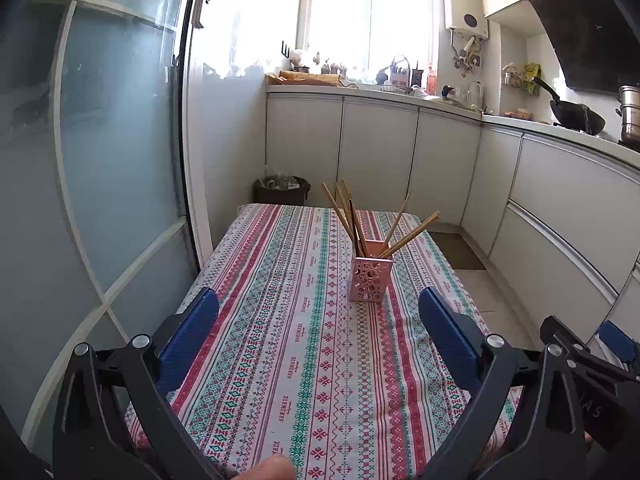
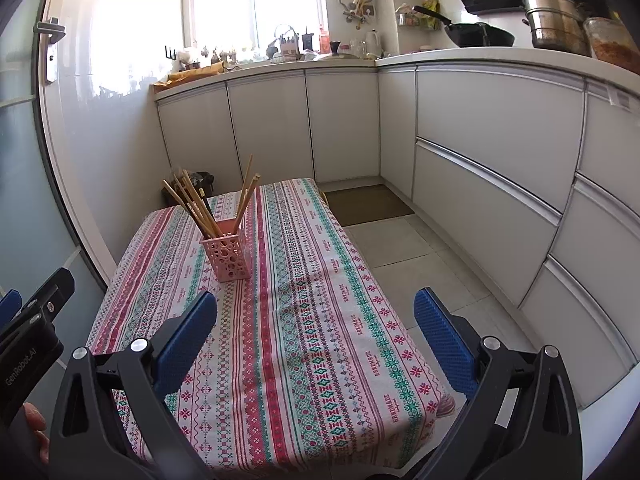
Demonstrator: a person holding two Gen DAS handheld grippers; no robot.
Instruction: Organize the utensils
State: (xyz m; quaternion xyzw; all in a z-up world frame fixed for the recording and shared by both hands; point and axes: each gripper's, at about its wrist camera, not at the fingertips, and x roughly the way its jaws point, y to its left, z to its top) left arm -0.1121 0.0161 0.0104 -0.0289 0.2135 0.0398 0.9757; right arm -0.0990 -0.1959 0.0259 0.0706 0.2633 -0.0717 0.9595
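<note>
— On the far half of the striped tablecloth (image 1: 304, 360), what stood there?

— A pink perforated holder (image 1: 370, 280), upright, with wooden chopsticks (image 1: 352, 216) fanned out of its top, some leaning left, some right. One darker stick stood among the pale ones; what it was could not be made out. How many sticks there were could not be told where they overlapped.

— And the grippers?

— The left gripper (image 1: 319, 308) hung over the near part of the table, its blue pads (image 1: 188, 336) spread wide with nothing between them. The right gripper (image 2: 316, 312) was likewise wide apart and empty, over the table's near right side, the holder far to its left. In the left view the right one was cut off at the right edge; in the right view the left one was cut off at the left edge.

— Anything hidden?

— The dark bin (image 1: 282, 190) behind the table's far end was half covered by the cloth. The windowsill clutter (image 1: 344, 70) was washed out by glare. A wok (image 2: 476, 34) and a steel steamer pot (image 2: 556, 20) sat on the right counter; the jar (image 2: 612, 42) beside them was cut off by the lens rim.
</note>
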